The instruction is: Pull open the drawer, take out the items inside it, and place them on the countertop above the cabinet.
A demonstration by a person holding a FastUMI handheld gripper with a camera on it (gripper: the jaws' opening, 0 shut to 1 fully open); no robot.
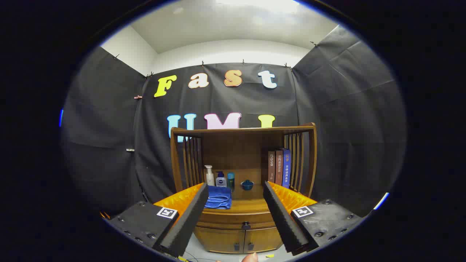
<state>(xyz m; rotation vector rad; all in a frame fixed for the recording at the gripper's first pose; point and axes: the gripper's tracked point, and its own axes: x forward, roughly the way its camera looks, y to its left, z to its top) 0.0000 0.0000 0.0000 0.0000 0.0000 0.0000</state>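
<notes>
Straight ahead in the gripper view, the gripper (236, 218) is spread wide with nothing between its two fingers (187, 222); their dark foam pads run up from the lower part of the frame and angle inward, orange backing showing behind them. Between and beyond the fingers, in the lower centre of the frame, stands a wooden cabinet (243, 160) with slatted sides and an open shelf.

The drawer (240, 219) sits under the tabletop (251, 207), closed, its small dark knob (246, 225) centred on the front. Below it two cabinet doors (238, 240) are shut as well, each with a small dark pull.

On the tabletop a folded blue towel (218, 197) lies just beside the left finger's tip. Behind it, toward the back panel, stand a white pump bottle (209, 175), a white-and-blue bottle (220, 179) and a teal bottle (230, 180), close together. A small blue lidded bowl (247, 185) sits near the middle. At the right side of the shelf three books (279, 167) stand upright against the slats.

At the bottom centre of the frame a fingertip (250, 257) shows below the cabinet.
</notes>
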